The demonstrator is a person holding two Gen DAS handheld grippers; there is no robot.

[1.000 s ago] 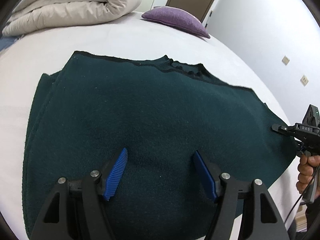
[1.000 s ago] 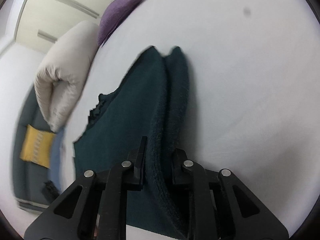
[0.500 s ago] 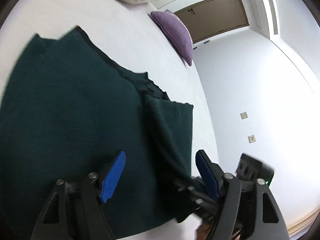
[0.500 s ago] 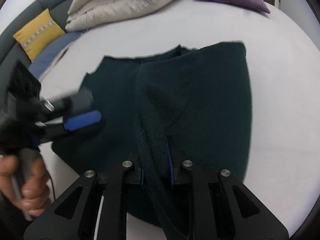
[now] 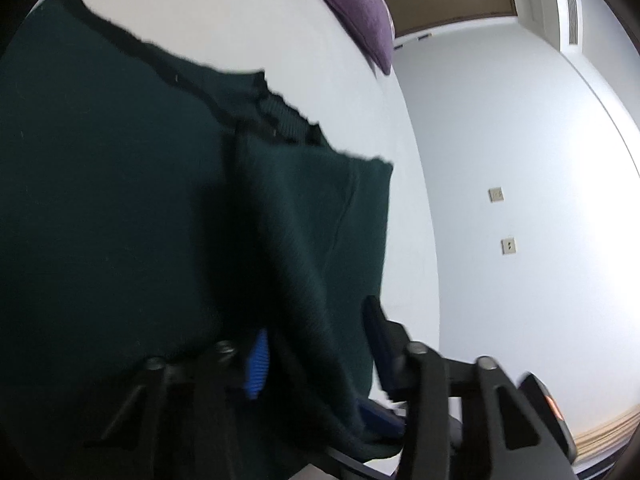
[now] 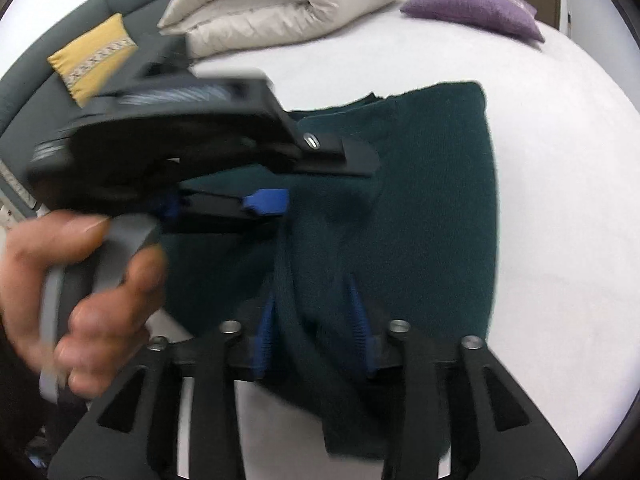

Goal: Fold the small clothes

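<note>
The right tongs point(image 6: 310, 328) are opening, a raised ridge of the dark green sweater point(image 6: 420, 200) between their blue pads. The left tongs point(image 5: 316, 354) are closing around the same folded edge; pad contact is blurred. Only the right view shows the left hand point(image 6: 76, 280), the rolled duvet point(image 6: 288, 0) and yellow cushion point(image 6: 94, 56) beyond the sweater on the white bed point(image 6: 560, 240). Only the left view shows wall sockets point(image 5: 502, 220).
</note>
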